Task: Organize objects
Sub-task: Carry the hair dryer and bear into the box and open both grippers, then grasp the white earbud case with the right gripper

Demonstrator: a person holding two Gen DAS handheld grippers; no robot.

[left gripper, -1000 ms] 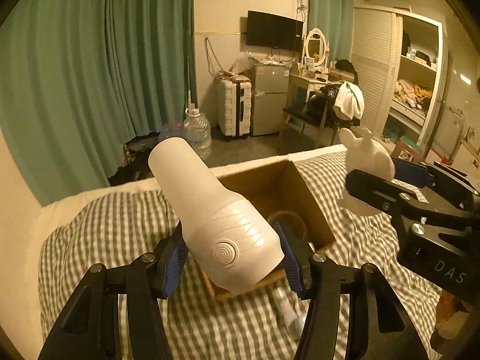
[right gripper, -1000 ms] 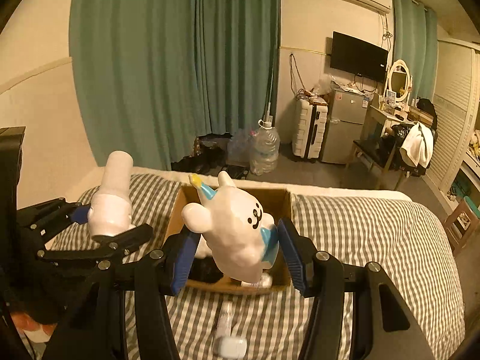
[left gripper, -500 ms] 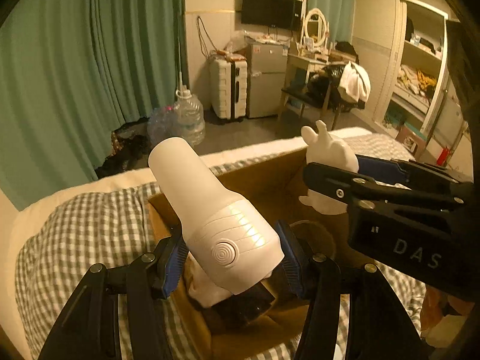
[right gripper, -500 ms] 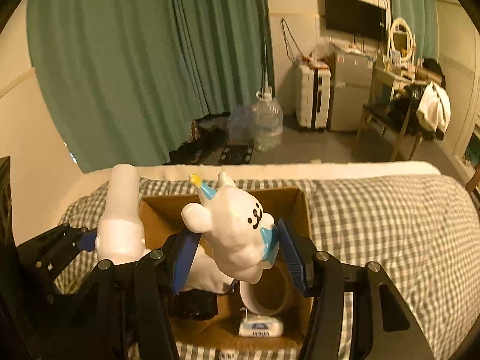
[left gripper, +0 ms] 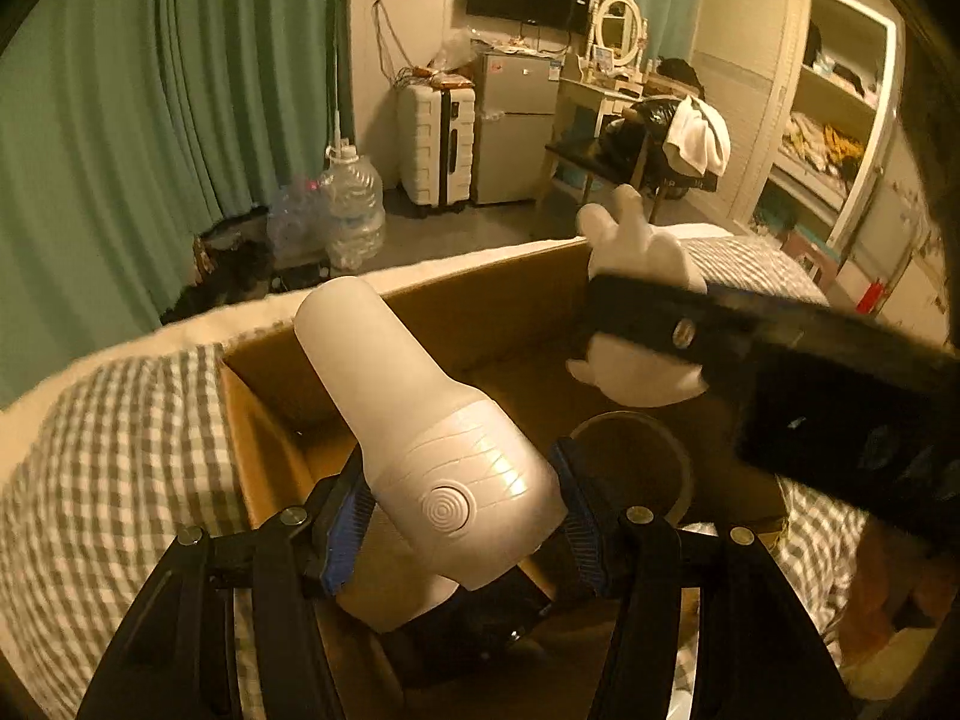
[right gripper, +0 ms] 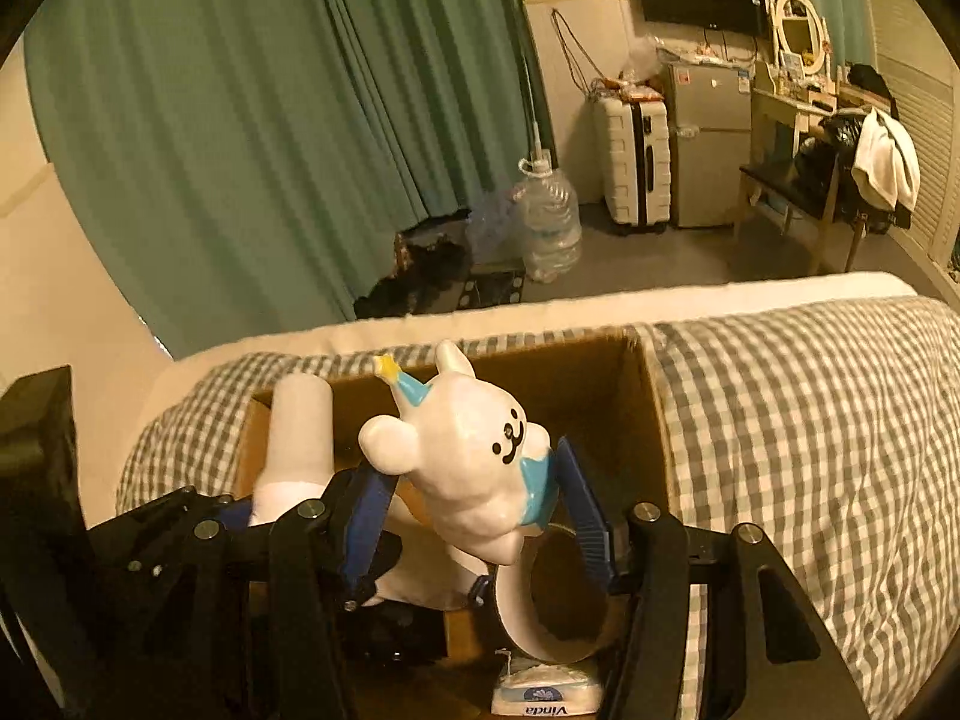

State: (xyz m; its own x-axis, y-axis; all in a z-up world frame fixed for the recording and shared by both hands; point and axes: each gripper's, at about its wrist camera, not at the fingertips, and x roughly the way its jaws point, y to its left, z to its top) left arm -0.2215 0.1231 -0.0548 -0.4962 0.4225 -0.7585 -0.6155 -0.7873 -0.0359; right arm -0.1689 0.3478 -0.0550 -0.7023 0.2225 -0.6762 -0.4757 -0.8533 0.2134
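My left gripper (left gripper: 462, 510) is shut on a white bottle-shaped device (left gripper: 420, 432) and holds it over the left part of an open cardboard box (left gripper: 480, 294) on the checked bed. My right gripper (right gripper: 474, 498) is shut on a white bear figurine (right gripper: 474, 456) with a blue hat, held over the same box (right gripper: 648, 396). The figurine (left gripper: 636, 312) and the right gripper also show in the left wrist view; the white device (right gripper: 300, 438) shows in the right wrist view. Inside the box lie a tape roll (right gripper: 558, 606), a tissue pack (right gripper: 546, 702) and a dark object (left gripper: 474, 618).
The box sits on a grey checked bedspread (right gripper: 810, 432). Beyond the bed are green curtains (right gripper: 240, 120), a large water bottle (right gripper: 549, 222), a white suitcase (right gripper: 636, 162), a small fridge (right gripper: 708, 144) and a desk with a chair (right gripper: 804, 180).
Both grippers have moved forward and down over the box, still holding their objects. The box now fills the lower part of both views.
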